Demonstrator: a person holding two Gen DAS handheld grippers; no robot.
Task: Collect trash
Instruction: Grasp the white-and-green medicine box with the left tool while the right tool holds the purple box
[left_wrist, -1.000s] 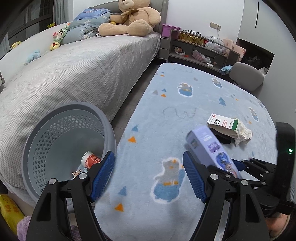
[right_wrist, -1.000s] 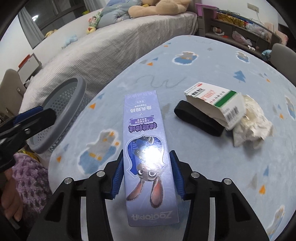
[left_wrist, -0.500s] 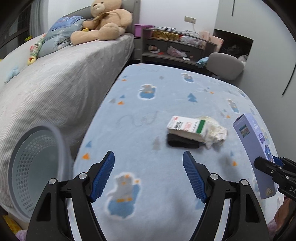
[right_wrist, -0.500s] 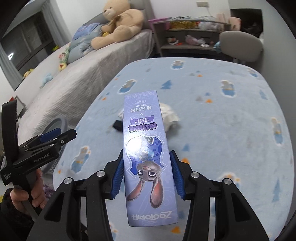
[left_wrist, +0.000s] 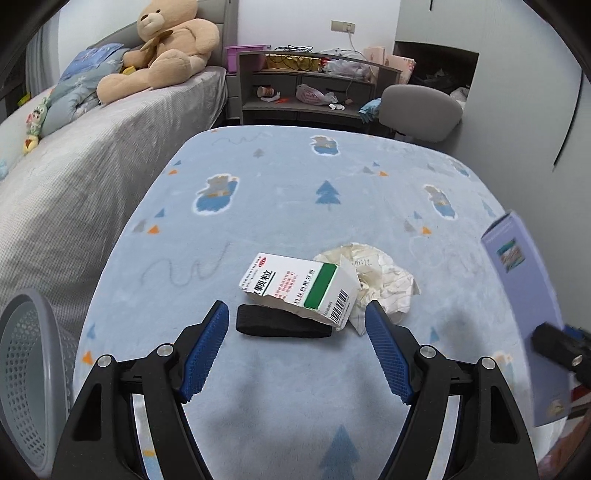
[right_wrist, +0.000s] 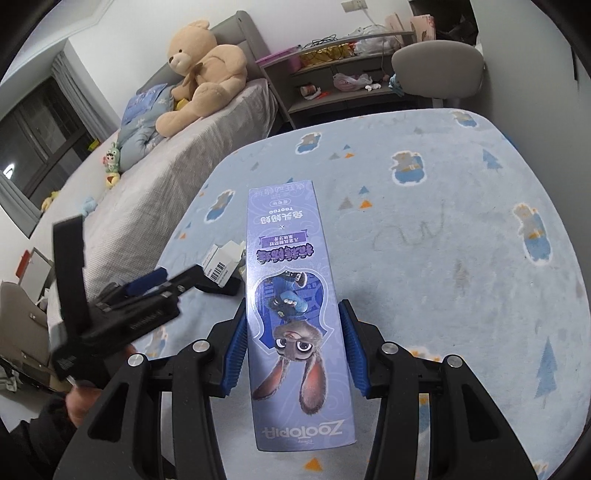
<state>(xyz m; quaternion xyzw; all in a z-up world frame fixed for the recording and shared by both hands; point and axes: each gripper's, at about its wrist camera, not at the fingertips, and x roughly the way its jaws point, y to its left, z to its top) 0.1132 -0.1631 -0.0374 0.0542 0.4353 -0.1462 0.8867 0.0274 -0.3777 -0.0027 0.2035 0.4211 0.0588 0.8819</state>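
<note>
My left gripper (left_wrist: 297, 334) is open and empty, low over the blue blanket-covered table (left_wrist: 288, 192). Just ahead of it lie a white medicine box with a green stripe (left_wrist: 301, 290), a black band (left_wrist: 282, 326) under its near edge, and a crumpled paper wad (left_wrist: 380, 280) to the right. My right gripper (right_wrist: 293, 343) is shut on a tall purple Zootopia box (right_wrist: 291, 295), held above the table; that box also shows at the right edge of the left wrist view (left_wrist: 524, 310). The left gripper shows in the right wrist view (right_wrist: 147, 288), beside the medicine box (right_wrist: 223, 264).
A grey perforated trash basket (left_wrist: 26, 369) stands at the table's left side by the grey bed (left_wrist: 74, 166). A teddy bear (left_wrist: 162, 48) sits on the bed. A shelf unit (left_wrist: 306, 88) and a grey chair (left_wrist: 421, 107) stand beyond the table's far edge.
My left gripper has swung from the basket to the medicine box and closed in on it. My right gripper has lifted the purple box and moved right, away from the trash.
</note>
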